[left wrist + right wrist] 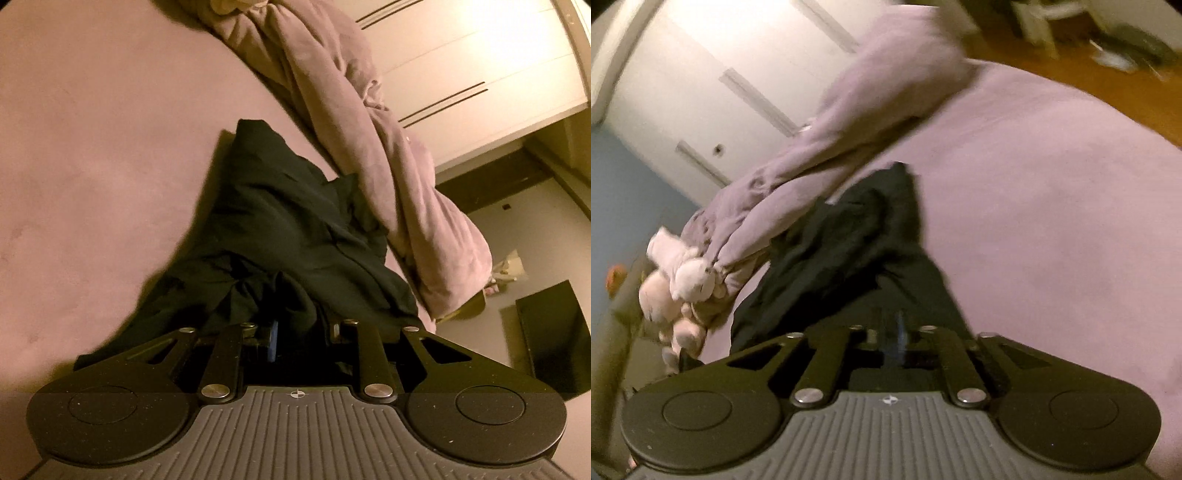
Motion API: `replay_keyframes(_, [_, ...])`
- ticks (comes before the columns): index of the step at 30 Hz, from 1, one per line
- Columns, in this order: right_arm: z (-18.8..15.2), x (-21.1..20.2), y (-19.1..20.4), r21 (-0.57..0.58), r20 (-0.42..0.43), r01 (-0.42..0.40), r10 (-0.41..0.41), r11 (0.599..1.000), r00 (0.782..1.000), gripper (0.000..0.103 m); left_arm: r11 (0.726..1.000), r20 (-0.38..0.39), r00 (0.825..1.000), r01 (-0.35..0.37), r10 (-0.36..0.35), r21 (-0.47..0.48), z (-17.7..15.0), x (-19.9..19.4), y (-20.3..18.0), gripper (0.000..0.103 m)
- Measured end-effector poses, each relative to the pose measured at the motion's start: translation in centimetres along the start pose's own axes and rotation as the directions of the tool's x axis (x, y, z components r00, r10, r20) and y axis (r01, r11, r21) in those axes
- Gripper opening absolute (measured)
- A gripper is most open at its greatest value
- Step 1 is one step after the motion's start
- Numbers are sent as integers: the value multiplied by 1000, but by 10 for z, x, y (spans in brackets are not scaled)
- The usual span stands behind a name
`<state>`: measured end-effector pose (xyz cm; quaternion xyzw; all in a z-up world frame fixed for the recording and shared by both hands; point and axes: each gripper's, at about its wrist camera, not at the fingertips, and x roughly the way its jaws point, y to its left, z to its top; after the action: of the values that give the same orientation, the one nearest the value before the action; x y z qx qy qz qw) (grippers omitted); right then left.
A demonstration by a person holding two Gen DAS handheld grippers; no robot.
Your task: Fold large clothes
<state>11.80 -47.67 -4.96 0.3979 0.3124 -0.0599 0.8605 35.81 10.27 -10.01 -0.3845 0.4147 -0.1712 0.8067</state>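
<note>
Both tongs (303,328) (899,332) clamp black garment (280,221), stretched over pink bed (92,147).

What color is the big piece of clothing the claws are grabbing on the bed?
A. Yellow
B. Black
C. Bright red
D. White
B: the garment bunched in front of the left claw and the right claw is black, lying on the pink bed.
</note>
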Motion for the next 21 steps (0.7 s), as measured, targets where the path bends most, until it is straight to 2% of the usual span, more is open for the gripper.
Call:
replay_keyframes(3, [-17, -30, -40, 99, -38, 61, -57, 993, 998, 11, 1000, 14, 1000, 1, -1, 7, -4, -11, 1, 24])
replay_keyframes(4, [-24, -37, -47, 96, -51, 88, -84, 992, 995, 11, 1000, 16, 1000, -1, 1, 8, -4, -13, 1, 24])
replay_keyframes(7, [-49, -60, -52, -76, -48, 190, -194, 979, 980, 16, 1000, 14, 1000, -6, 6, 11, -3, -14, 1, 24])
replay_keyframes(9, [-64, -63, -51, -151, -100, 190, -206, 970, 974, 33, 1000, 13, 1000, -21, 21, 12, -2, -14, -2, 24])
replay_keyframes(10, [-67, -62, -51, -141, -135, 162, -181, 977, 974, 33, 1000, 15, 1000, -25, 25, 12, -2, -14, -4, 24])
replay_keyframes(11, [-70, -61, -53, -87, -168, 107, -120, 990, 978, 36, 999, 17, 999, -30, 30, 12, -2, -13, -6, 24])
replay_keyframes(13, [-68, -56, -61, 81, -199, -2, 19, 997, 980, 42, 999, 23, 999, -31, 31, 8, -2, -12, -7, 24])
replay_keyframes(15, [-62, -50, -72, 253, -174, -82, 129, 964, 976, 47, 999, 25, 999, -34, 34, 2, -3, -13, -7, 24])
replay_keyframes(18, [-53, -42, -80, 372, -163, -111, 183, 922, 970, 48, 999, 19, 999, -39, 39, 14, -2, -13, -8, 24])
replay_keyframes(21, [-54, -28, -79, 482, -169, -161, 272, 861, 947, 48, 999, 17, 999, -45, 45, 22, -2, -10, -9, 24])
